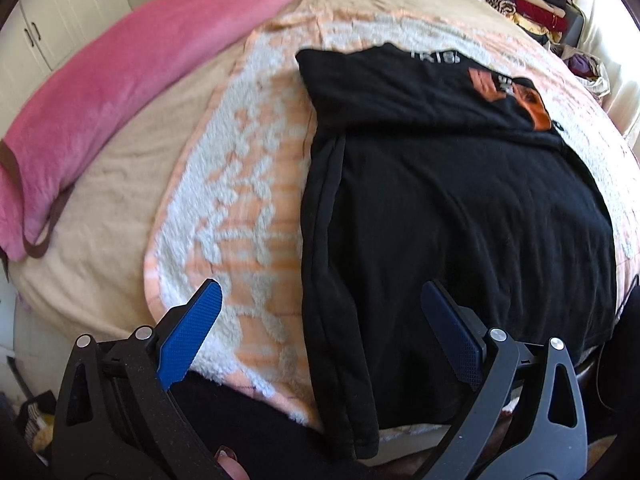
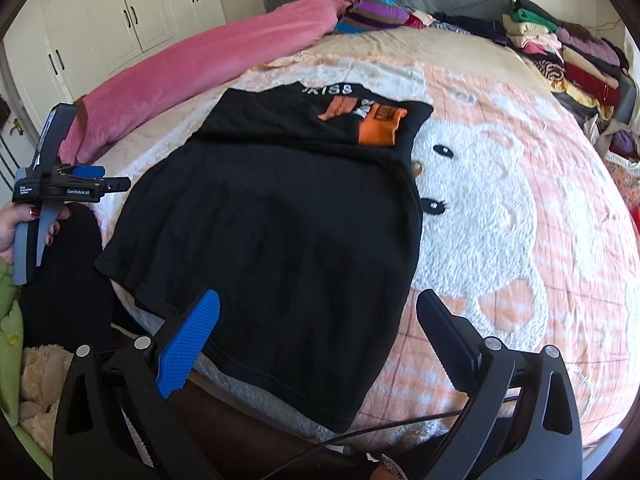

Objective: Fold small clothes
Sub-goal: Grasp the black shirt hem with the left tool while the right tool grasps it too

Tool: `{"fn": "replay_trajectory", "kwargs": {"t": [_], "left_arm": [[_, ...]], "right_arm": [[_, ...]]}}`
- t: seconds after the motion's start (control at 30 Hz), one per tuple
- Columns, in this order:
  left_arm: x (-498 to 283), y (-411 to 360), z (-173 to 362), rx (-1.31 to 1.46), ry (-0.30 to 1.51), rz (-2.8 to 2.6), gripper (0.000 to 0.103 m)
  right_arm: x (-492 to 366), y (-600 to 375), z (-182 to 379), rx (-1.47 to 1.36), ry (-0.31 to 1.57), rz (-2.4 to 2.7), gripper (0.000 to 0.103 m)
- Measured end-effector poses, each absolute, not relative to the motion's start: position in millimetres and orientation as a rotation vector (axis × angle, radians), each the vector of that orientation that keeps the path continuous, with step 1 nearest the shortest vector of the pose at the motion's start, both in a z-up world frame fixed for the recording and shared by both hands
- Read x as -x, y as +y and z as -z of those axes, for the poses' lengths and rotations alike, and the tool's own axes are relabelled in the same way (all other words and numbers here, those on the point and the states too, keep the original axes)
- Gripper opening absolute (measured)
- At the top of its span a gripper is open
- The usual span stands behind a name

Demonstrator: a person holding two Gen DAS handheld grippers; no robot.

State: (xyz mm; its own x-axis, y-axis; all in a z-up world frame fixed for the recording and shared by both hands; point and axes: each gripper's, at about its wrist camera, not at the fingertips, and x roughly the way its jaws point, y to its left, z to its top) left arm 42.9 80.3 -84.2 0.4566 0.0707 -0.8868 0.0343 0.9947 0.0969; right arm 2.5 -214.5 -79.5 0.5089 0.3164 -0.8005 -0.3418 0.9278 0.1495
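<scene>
So the black shirt [image 2: 272, 236] is lying flat on the cat blanket [image 2: 500, 240], roughly in the middle of the bed, with its far end folded over so the orange print [image 2: 376, 124] and white lettering show on top. Right gripper [image 2: 318, 312] hovers above the shirt's near hem, jaws spread wide, nothing in them. Left gripper [image 1: 320, 304] is wide too and empty, sitting over the shirt's left edge where the fabric meets the blanket. From the right wrist view you can see the left gripper off the shirt's left side, held in a hand [image 2: 16, 232] with dark red nails. Pink blanket [image 2: 208, 64] runs along the far left of the shirt, and a pile of clothes [image 2: 568, 56] sits way past its far right corner.
</scene>
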Motion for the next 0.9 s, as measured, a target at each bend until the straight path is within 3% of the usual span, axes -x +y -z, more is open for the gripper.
{"fn": "replay_trajectory", "kwargs": {"t": [0.4, 0.77, 0.83, 0.87, 0.9], "left_arm": [[-36, 77, 115, -0.097, 1.23, 0.019, 0.093], [-42, 84, 140, -0.033, 1.349, 0.053, 0.093], [-42, 83, 143, -0.032, 1.362, 0.067, 0.087], [-42, 82, 144, -0.031, 1.365, 0.072, 0.077], [-41, 80, 145, -0.029, 1.365, 0.079, 0.066]], "right_arm": [[-14, -217, 108, 0.046, 1.086, -0.31, 0.098], [-31, -215, 156, 0.046, 1.325, -0.251, 0.098], [-31, -216, 157, 0.031, 1.33, -0.265, 0.098], [-31, -216, 155, 0.022, 1.323, -0.28, 0.096], [-30, -215, 154, 0.019, 1.314, -0.294, 0.081]]}}
